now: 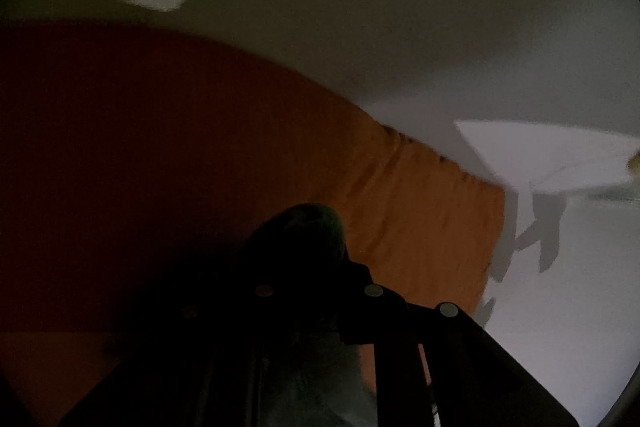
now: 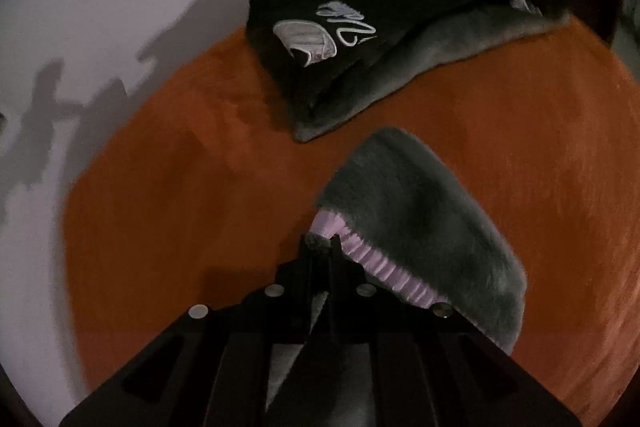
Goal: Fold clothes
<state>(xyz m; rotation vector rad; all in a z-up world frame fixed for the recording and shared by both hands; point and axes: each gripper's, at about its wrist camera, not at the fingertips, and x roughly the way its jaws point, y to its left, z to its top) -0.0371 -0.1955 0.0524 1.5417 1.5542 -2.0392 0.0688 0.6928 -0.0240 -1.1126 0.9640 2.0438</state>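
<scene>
Your right gripper pinches the fuzzy grey garment with lilac ribbed cuff over the orange cloth; your left gripper, nearly pressed together, shows only dark fabric

Dim room, orange cover, pale floor
</scene>
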